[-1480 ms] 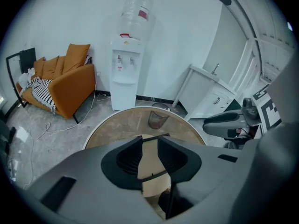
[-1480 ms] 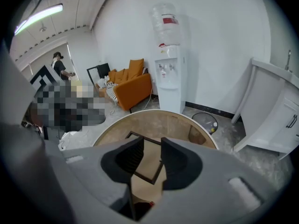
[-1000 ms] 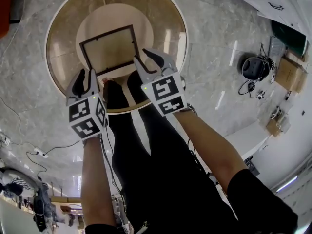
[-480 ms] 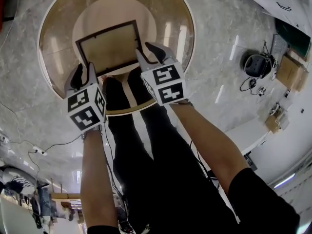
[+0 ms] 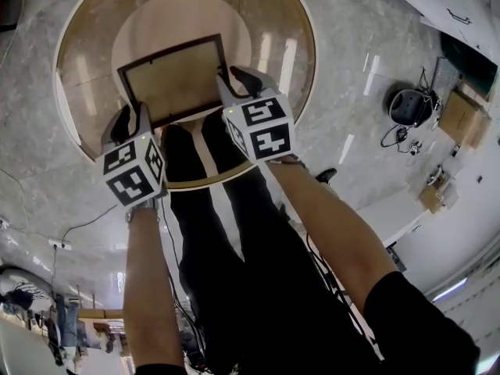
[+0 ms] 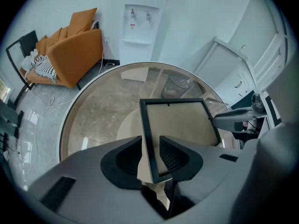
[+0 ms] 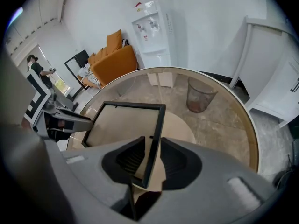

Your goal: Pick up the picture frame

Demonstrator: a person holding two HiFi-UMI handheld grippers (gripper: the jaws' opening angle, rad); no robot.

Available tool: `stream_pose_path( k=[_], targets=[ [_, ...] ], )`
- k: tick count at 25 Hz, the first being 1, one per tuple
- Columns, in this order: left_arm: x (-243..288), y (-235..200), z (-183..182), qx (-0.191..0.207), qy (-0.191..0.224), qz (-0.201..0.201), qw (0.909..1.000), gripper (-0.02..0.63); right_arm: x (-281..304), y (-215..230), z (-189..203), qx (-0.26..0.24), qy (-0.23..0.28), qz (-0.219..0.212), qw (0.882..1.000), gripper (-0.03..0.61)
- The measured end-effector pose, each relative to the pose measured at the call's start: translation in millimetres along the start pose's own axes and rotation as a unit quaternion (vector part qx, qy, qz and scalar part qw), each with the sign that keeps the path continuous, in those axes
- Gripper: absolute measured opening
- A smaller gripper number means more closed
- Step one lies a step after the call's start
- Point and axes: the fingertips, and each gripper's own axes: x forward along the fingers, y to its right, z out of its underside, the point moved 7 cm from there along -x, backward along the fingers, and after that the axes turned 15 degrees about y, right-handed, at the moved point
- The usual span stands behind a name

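A dark-edged picture frame [image 5: 168,80] with a tan centre lies flat on a round glass table [image 5: 301,45]. My left gripper [image 5: 131,119] straddles the frame's near left corner. In the left gripper view the frame's [image 6: 182,125] left side rail runs between the jaws of the left gripper [image 6: 150,146], which are opening. My right gripper [image 5: 234,83] straddles the near right corner. In the right gripper view the frame's [image 7: 124,125] right rail stands between the jaws of the right gripper [image 7: 152,148], which are closing. I see no firm pinch at either.
The person's dark-clad legs [image 5: 195,155] show through the glass. Around the table stand an orange sofa [image 6: 74,50], a water dispenser [image 6: 140,24], a mesh wastebasket [image 7: 201,94] and white cabinets [image 6: 233,73]. Another person [image 7: 37,69] stands far off.
Both grippers have come down onto the frame's near corners, so each side rail now sits between a pair of jaws. The frame has stayed flat on the table.
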Motion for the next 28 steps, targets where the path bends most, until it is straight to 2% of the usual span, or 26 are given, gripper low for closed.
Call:
stream_pose_path(
  k=[2, 4, 6, 11, 14, 20, 24, 28],
  targets=[
    [4.7, -0.5, 4.9, -0.006, -0.007, 0.004, 0.9999, 0.129, 4.5, 1.1, 3.8, 0.009, -0.007, 0.002, 1.0, 0.098],
    [6.4, -1.8, 5.3, -0.007, -0.008, 0.008, 0.9999, 0.129, 6.7, 2.6, 5.6, 0.028, -0.012, 0.008, 0.999, 0.061],
    [6.0, -2.6, 4.7, -0.001, -0.009, 0.013, 0.9999, 0.127, 6.8, 2.7, 6.0, 0.047, -0.012, 0.011, 0.999, 0.053],
    [6.3, -2.9, 4.2, -0.01, -0.01, 0.016, 0.9998, 0.101, 7.3, 3.1, 5.4, 0.049, -0.018, 0.011, 0.999, 0.049],
    [2.5, 0.7, 3.7, 0.001, -0.008, 0.009, 0.9999, 0.077, 3.3, 4.2, 1.5, 0.055, -0.02, 0.028, 0.998, 0.043],
    [-15.5, 6.8, -5.1, 0.004, 0.012, 0.001, 0.9999, 0.063, -13.0, 1.6, -9.0, 0.052, 0.001, 0.028, 0.998, 0.041],
    [-34.8, 15.3, -25.1, -0.004, 0.044, -0.027, 0.9986, 0.055, -28.4, -3.3, -23.8, 0.056, 0.024, 0.05, 0.997, 0.04],
    [-59.2, 28.0, -46.4, 0.017, 0.071, -0.025, 0.997, 0.054, -51.6, -4.6, -48.6, 0.056, 0.054, 0.065, 0.995, 0.037]
  ],
)
